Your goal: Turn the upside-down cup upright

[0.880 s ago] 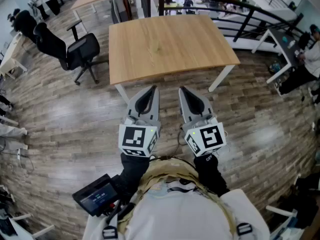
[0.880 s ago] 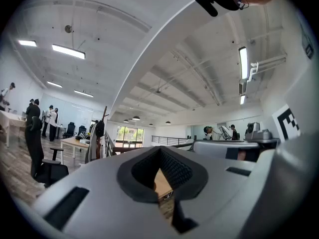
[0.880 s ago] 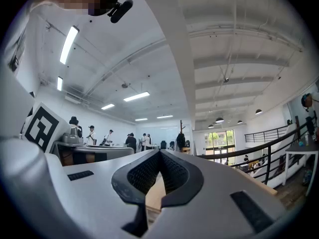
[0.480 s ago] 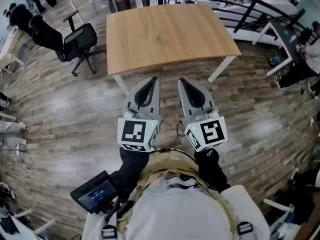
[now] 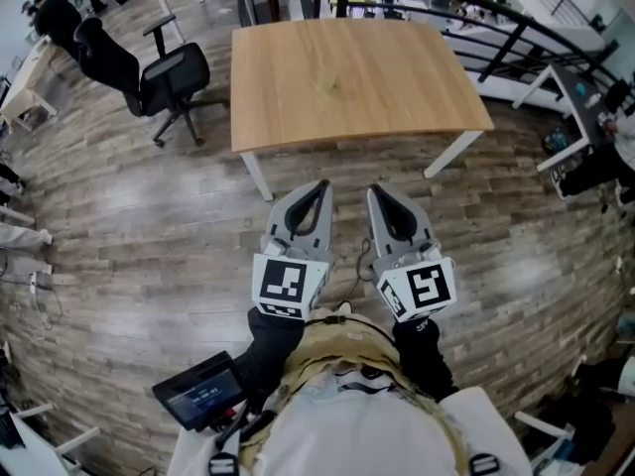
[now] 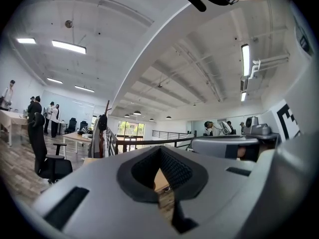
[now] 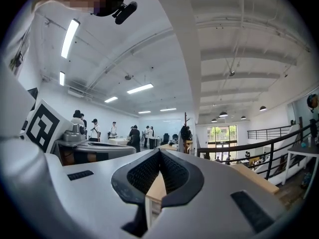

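Note:
No cup shows in any view. A bare wooden table (image 5: 347, 77) stands ahead of me on the plank floor, and nothing lies on its top. In the head view my left gripper (image 5: 320, 184) and right gripper (image 5: 375, 191) are held level side by side, short of the table's near edge. Both are shut with nothing between the jaws. The left gripper view shows the left gripper (image 6: 160, 156) with jaws together and a sliver of the table beyond them. The right gripper (image 7: 159, 153) looks the same in its own view.
A black office chair (image 5: 169, 82) stands left of the table. A dark railing (image 5: 516, 38) runs behind and to the right, with a white desk (image 5: 575, 97) beyond it. People stand at desks far off. A small screen device (image 5: 198, 390) hangs at my lower left.
The head view has shifted, so the table and both grippers sit slightly further right and lower in the picture. The grippers stay shut, side by side.

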{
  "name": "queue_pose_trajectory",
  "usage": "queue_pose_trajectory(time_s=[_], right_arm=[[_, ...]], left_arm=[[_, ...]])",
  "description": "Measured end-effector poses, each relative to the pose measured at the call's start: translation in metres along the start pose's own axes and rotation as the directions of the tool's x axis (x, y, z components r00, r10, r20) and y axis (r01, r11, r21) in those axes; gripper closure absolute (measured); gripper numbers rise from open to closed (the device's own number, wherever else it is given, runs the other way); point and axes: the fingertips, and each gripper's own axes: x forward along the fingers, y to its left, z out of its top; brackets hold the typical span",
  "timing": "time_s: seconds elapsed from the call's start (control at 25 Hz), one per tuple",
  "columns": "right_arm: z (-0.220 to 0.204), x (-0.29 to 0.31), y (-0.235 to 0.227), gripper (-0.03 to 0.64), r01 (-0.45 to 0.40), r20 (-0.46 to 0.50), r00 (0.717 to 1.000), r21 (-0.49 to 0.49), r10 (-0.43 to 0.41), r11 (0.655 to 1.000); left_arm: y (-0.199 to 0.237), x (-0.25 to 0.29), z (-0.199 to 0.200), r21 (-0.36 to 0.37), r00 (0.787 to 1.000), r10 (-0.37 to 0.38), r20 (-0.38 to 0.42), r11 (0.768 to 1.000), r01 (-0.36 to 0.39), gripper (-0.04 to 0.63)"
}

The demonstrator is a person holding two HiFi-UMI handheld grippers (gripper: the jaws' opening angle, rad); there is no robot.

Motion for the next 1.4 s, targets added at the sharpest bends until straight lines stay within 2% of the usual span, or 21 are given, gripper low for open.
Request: queue_pose_trajectory(time_s=[0.24, 0.6, 0.8, 1.0, 1.4], right_arm=[[-0.029, 0.007, 0.016, 0.595, 0.021, -0.083, 0.996, 0.015, -0.019, 1.0], [-0.049, 0.017, 0.015, 0.595, 0.092, -0.124, 0.988, 0.004, -0.09, 0.996], [-0.046, 0.02, 0.016, 0.595, 0.11, -0.111, 0.988, 0.001, -0.11, 0.994], [-0.038, 0.022, 0.021, 0.595, 0.104, -0.086, 0.991, -0.009, -0.104, 0.995], [-0.064, 0.054, -0.01, 0.595, 0.104, -0.065, 0.993, 0.023, -0.102, 0.994]], left_arm=[[0.029, -0.023, -0.034, -0.045, 0.998, 0.022, -0.066, 0.999, -0.025, 0.594], [0.084, -0.049, -0.07, -0.097, 0.988, 0.065, -0.141, 0.992, -0.079, 0.594], [0.103, -0.055, -0.067, -0.071, 0.99, 0.088, -0.114, 0.993, -0.096, 0.594], [0.104, -0.054, -0.061, -0.066, 0.992, 0.078, -0.102, 0.994, -0.085, 0.594], [0.119, -0.007, -0.069, -0.029, 0.992, 0.079, -0.094, 0.996, -0.082, 0.594]])
